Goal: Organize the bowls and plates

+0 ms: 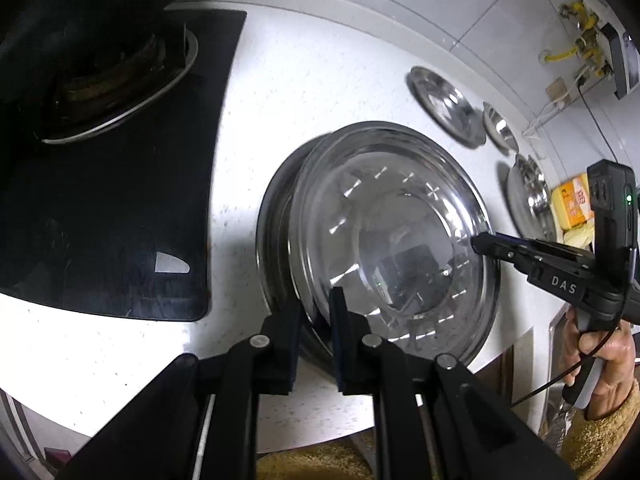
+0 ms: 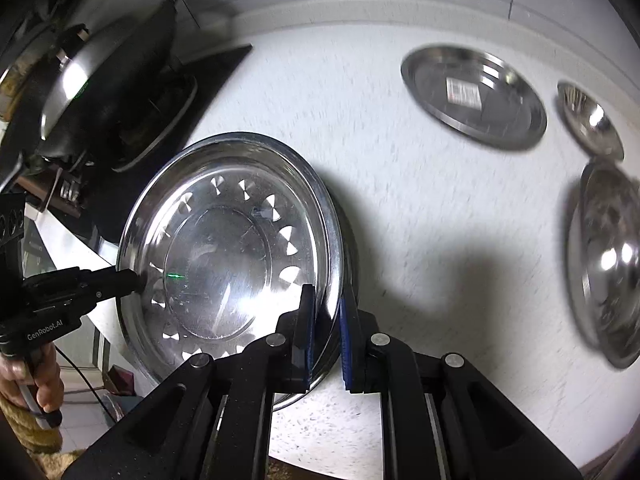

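A large round stainless-steel plate with a ring of bright reflections (image 1: 392, 240) is carried between two claws above a white speckled stone surface (image 1: 304, 80). The left claw (image 1: 316, 320) is clamped on the plate's near rim in its own view, one pad inside the rim and one outside. The right claw (image 2: 326, 320) is clamped on the opposite rim in the same way. In each view the other claw reaches in from the side and bites the far edge, so the plate hangs between the two hands, tilted rather than flat.

A black glass hob with a ringed burner (image 1: 120, 180) lies on the left claw's side. A dark lidded wok (image 2: 108, 80) sits on the burner.

The remaining dishes lie across the surface on the right claw's side, well apart from the carried plate: a shallow steel plate with a label in its centre (image 2: 474, 94), a small steel bowl (image 2: 590, 120) just beside it, and a larger steel bowl (image 2: 608, 264) nearer the edge. The surface around them is blurred.

Judging by this layout, the coming move turns on that gap: the resting dishes sit beyond the right claw, so the right hand is nearer to them.
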